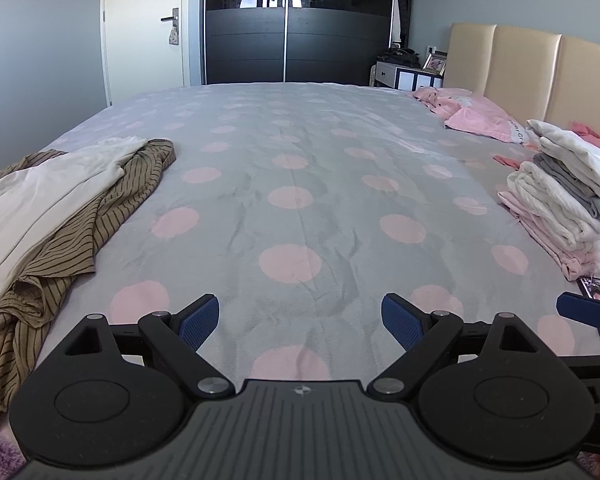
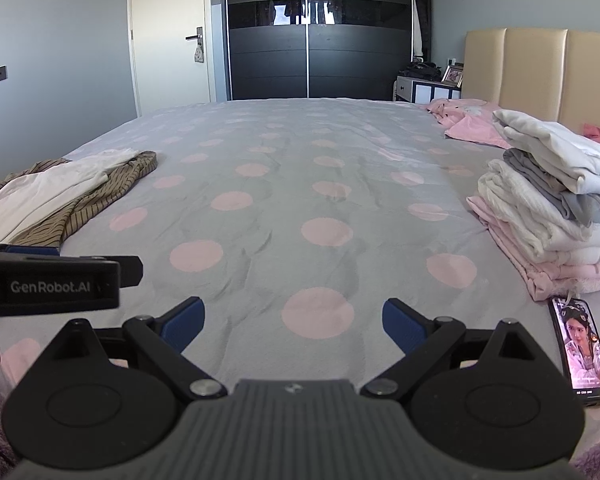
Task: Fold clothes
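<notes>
**Both grippers empty over the bed, two garments waiting to be folded**

Here we are at the near edge of the bed [image 1: 300,152], grey cover with pink dots, and both tools hover low over bare fabric. The left gripper [image 1: 300,320] has its blue pads spread wide with nothing between them. The right gripper [image 2: 294,322] is just the same: jaws wide apart, holding nothing.

Take the folded stack [image 2: 548,208] as our landmark, sitting on the headboard side of the bed. It is white, grey and pink layers, squared up and looking finished. Right at its near corner lies a phone [image 2: 580,352], screen lit, touching nothing the grippers need. Well across the bed from the stack, on the far side, lies the unfolded work: a white garment [image 1: 40,196] draped on top of a brown striped garment [image 1: 112,200], both crumpled and overlapping.

My read: the white one goes first, since it lies on top. It looks light, thin and limp, so it will sag and bunch if lifted by one point. Best to pinch it at two separated spots along an edge or the shoulders, one gripper each, and drag it onto the open cover between the pile and the stack. The striped knit looks soft and stretchy, likely to cling underneath.
</notes>
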Demonstrator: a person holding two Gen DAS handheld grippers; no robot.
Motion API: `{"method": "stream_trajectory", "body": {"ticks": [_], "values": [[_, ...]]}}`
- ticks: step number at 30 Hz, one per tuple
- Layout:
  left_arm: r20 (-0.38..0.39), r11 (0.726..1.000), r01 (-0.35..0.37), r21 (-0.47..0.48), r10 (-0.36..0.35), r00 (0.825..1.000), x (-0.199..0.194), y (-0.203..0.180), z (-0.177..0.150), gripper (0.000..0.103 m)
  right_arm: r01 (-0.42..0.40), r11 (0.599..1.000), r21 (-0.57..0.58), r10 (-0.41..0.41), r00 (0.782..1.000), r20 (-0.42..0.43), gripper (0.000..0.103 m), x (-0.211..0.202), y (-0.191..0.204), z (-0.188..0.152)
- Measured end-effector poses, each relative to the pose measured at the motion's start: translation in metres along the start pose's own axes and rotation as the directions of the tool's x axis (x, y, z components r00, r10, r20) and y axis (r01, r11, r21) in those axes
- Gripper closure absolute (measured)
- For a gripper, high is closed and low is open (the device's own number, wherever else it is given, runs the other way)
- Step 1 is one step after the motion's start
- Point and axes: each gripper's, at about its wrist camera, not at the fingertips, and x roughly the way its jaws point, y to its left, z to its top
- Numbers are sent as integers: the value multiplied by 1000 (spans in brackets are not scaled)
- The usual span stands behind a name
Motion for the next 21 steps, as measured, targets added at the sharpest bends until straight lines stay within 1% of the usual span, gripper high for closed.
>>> {"method": "stream_trajectory", "body": {"ticks": [1, 3, 5, 8, 10, 12, 15, 16, 17, 18, 20, 21], "values": [[-13, 1000, 3, -11, -3, 1000, 0, 4, 1, 19, -3, 1000, -2, 3, 1000, -7, 6, 1, 0, 1], [-48, 999, 11, -38, -13, 999, 2, 14, 4, 23, -13, 1000, -13, 13, 999, -30, 6, 3, 0, 5], [-84, 997, 20, -78, -27, 996, 5, 27, 9, 34, -26, 999, -27, 24, 998, -57, 7, 5, 0, 10], [-126, 993, 22, -116, -36, 991, 10, 48, 18, 40, -40, 998, -43, 37, 996, -76, 8, 7, -1, 21], [-141, 991, 4, -130, -23, 990, 13, 67, 27, 44, -41, 998, -45, 36, 995, -93, 8, 8, -2, 28], [-153, 988, -28, -149, 5, 988, 16, 91, 37, 48, -45, 999, -26, 42, 993, -109, 8, 11, -5, 34], [-155, 983, -117, -144, 95, 983, 24, 134, 51, 56, -46, 999, -5, 45, 991, -122, 7, 18, -5, 35], [-155, 979, -149, -141, 127, 980, 27, 149, 56, 60, -47, 999, -4, 47, 991, -129, 7, 22, -4, 34], [-157, 974, -173, -143, 150, 976, 30, 164, 60, 62, -49, 999, -8, 48, 989, -139, 7, 26, -2, 32], [-162, 970, -192, -151, 167, 972, 34, 181, 63, 64, -51, 999, -11, 49, 988, -149, 7, 30, 0, 31], [-174, 957, -226, -179, 195, 965, 42, 215, 66, 70, -57, 998, -18, 53, 985, -163, 7, 37, 5, 29], [-180, 950, -242, -195, 208, 961, 45, 232, 66, 70, -62, 998, -20, 58, 984, -169, 7, 41, 7, 29]]}}
